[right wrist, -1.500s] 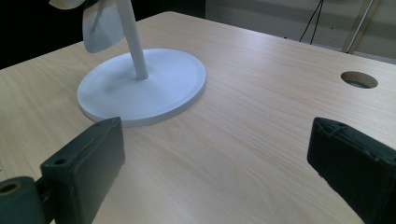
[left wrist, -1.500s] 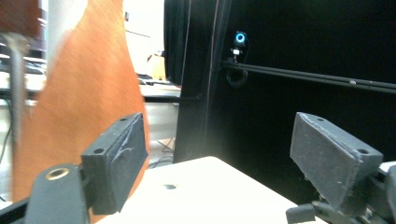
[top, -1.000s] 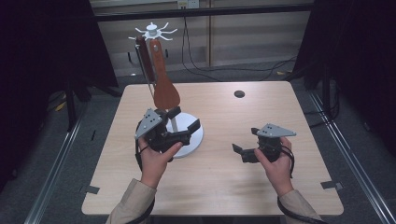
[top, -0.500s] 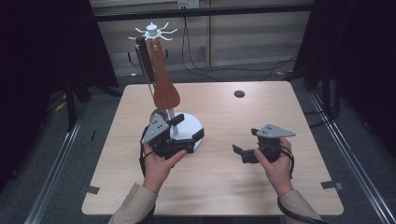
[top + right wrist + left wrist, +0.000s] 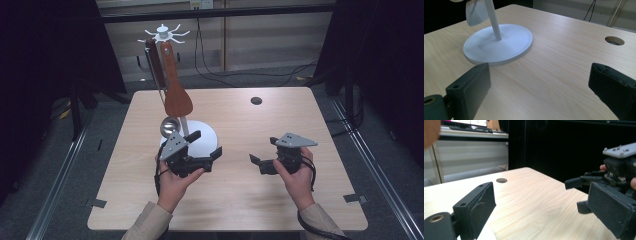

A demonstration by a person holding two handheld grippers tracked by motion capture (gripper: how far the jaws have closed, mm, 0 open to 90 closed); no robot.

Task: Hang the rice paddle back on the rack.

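A white hook rack (image 5: 164,35) rises on a pole from a round white base (image 5: 206,136) on the wooden table. From its hooks hang a brown wooden spatula (image 5: 177,97) and a metal ladle whose shiny bowl (image 5: 169,126) sits low beside the pole. My left gripper (image 5: 205,145) is open and empty just in front of the base. My right gripper (image 5: 263,151) is open and empty further right, its jaws pointing toward the left one. In the right gripper view its jaws (image 5: 539,82) frame the base (image 5: 499,45), the pole (image 5: 494,22) and the ladle bowl (image 5: 475,13). The left gripper (image 5: 541,202) faces the right gripper (image 5: 584,182).
A round cable hole (image 5: 256,100) lies in the table top at the back right, also the hole (image 5: 614,40) and the hole (image 5: 501,180). Cables run on the floor behind the table. Dark curtains stand on both sides.
My left gripper has drawn back from the rack toward the table's front and slightly right, and the ladle bowl now shows beside the pole. The right gripper has stayed put.
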